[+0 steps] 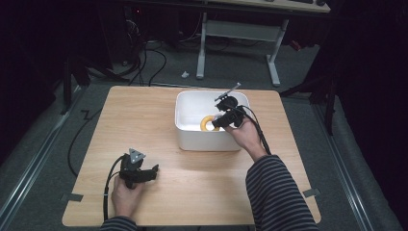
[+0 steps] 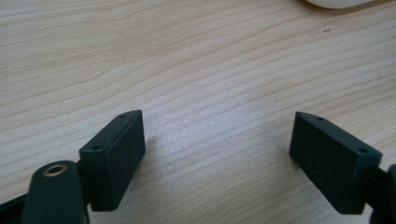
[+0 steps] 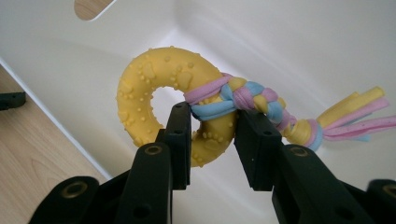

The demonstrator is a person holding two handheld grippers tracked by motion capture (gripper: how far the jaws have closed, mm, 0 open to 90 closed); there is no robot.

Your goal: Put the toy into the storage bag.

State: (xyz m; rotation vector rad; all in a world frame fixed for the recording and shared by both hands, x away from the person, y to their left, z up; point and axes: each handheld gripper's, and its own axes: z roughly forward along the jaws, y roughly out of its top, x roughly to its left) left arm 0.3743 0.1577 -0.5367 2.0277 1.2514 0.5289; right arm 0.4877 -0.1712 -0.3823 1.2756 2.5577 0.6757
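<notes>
A yellow rubber ring toy (image 3: pixel 149 88) with paw prints and a pink, blue and yellow braided rope (image 3: pixel 254 99) tied to it hangs inside the white bin (image 3: pixel 280 37). My right gripper (image 3: pixel 215 119) is shut on the lower part of the ring, just below the braid. From above, the right gripper (image 1: pixel 219 120) reaches into the bin (image 1: pixel 192 139) at its right side, with the yellow ring (image 1: pixel 208 123) at its tip. My left gripper (image 1: pixel 153 171) rests low over the table near the front left. Its jaws (image 2: pixel 219 135) stand wide open over bare wood.
The wooden table (image 1: pixel 144 115) has the bin standing at its middle right. A corner of the bin (image 2: pixel 341 2) shows at the top of the left gripper view. Cables trail from both grippers toward the person. Beyond the table stands a desk frame (image 1: pixel 240 33) on the floor.
</notes>
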